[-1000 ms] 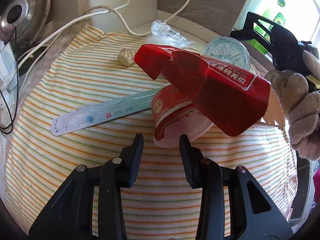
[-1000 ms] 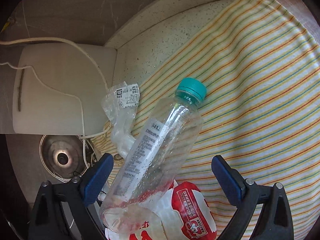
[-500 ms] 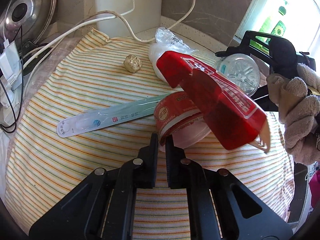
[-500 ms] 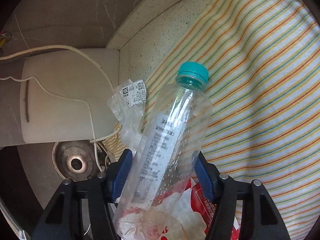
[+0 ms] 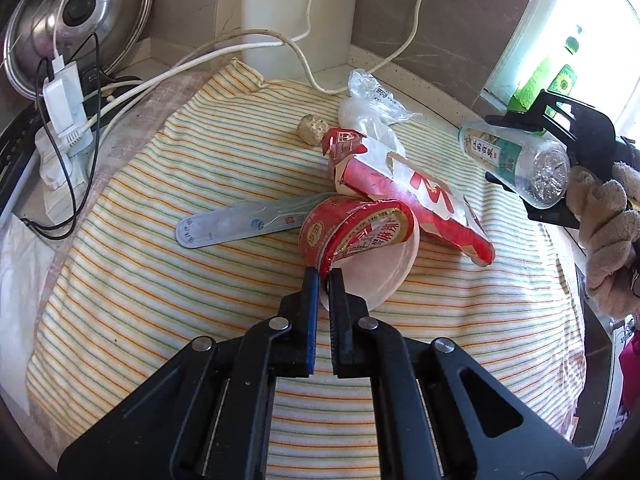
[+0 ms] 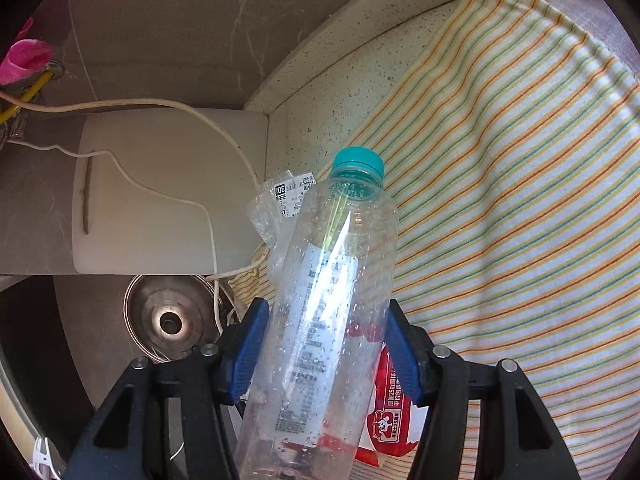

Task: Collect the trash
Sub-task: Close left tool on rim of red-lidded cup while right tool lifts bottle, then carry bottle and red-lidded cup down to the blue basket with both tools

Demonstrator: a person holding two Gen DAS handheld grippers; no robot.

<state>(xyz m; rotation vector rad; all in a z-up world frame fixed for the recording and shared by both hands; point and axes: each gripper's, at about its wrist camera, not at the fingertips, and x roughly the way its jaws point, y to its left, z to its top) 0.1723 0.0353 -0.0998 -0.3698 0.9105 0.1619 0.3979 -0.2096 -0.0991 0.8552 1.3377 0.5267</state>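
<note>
On striped cloth (image 5: 168, 300): red noodle cup (image 5: 352, 232) tipped on its side, its peeled foil lid pinched between the nearly closed fingers of the left gripper (image 5: 325, 280). Behind and touching it, a flattened red carton (image 5: 404, 196); to the left, a long toothbrush packet (image 5: 240, 226). Farther back, crumpled clear plastic (image 5: 372, 108) and 1 small beige lump (image 5: 312, 130), possibly foil. Off to the right, clear bottle (image 6: 324, 312) clamped mid-body by the right gripper (image 6: 326, 344), teal cap forward, seemingly raised above the cloth.

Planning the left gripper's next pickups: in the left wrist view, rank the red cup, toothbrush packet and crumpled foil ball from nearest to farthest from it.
1. Red cup: pinched at its rim by the left gripper.
2. Toothbrush packet: lying left of the cup.
3. Foil ball: far side of the cloth.
</note>
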